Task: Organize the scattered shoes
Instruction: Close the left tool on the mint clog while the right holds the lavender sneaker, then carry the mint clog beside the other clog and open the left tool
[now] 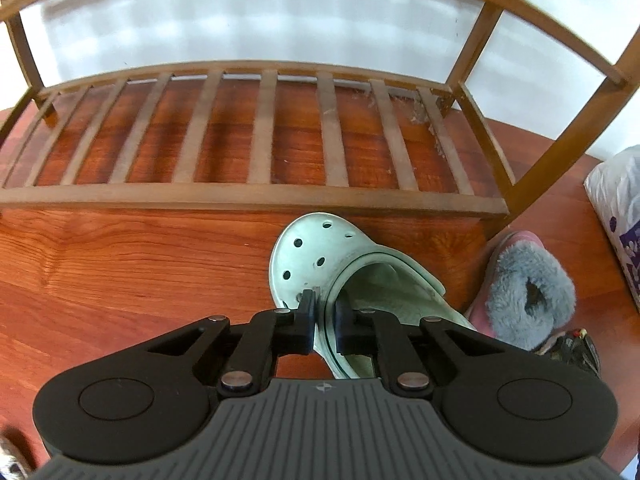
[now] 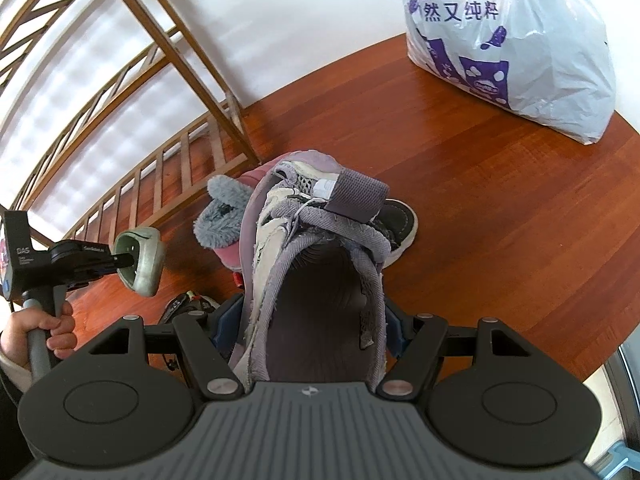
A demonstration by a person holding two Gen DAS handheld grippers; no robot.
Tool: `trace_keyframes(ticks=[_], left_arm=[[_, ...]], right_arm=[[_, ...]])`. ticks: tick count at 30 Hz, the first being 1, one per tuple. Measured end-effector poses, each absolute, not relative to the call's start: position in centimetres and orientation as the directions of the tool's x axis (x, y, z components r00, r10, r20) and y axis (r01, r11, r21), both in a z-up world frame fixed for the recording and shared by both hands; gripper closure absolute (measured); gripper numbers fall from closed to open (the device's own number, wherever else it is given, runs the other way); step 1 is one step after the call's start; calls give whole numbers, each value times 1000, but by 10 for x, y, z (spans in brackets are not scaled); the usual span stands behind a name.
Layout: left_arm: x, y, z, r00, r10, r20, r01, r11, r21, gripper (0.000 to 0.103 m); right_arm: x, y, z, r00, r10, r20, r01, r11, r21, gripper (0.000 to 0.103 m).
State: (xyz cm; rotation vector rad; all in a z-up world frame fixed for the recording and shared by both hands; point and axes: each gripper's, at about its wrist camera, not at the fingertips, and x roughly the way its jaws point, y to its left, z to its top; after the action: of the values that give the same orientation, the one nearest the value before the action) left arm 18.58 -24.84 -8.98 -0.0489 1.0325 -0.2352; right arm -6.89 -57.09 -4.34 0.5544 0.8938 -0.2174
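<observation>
Left claw [image 1: 323,322]: closed on the side wall of one pale green clog [image 1: 320,264], pinching the rim between its fingers; in the right wrist view the clog hangs clear of the floor [image 1: 120,264].
Right claw [image 2: 308,332]: clamped across one worn purple-grey sneaker [image 2: 316,240], pads pressing its sides, the shoe held toe-forward above the floor.
Wooden shoe rack [image 1: 248,194]: one, against the white wall; its lowest slatted tier holds no shoes in either view.
Shoes left on the floor near the rack's right leg: one pink slipper with grey fleece lining [image 1: 528,292], one dark low sneaker [image 2: 400,216], and part of one dark patterned shoe [image 1: 576,348], mostly hidden.
Other items: one white plastic bag with purple print [image 2: 516,44] by the wall.
Progress, as judged: early. Nothing placed; two shoes in hand, at least three to collect.
</observation>
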Motion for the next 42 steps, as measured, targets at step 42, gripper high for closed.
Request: trace_keyframes(ticks=[42], left_arm=[[-20, -157, -100, 416, -251, -874, 648, 757, 91, 92]], right_arm=[[-130, -456, -32, 588, 119, -800, 325, 871, 368, 28]])
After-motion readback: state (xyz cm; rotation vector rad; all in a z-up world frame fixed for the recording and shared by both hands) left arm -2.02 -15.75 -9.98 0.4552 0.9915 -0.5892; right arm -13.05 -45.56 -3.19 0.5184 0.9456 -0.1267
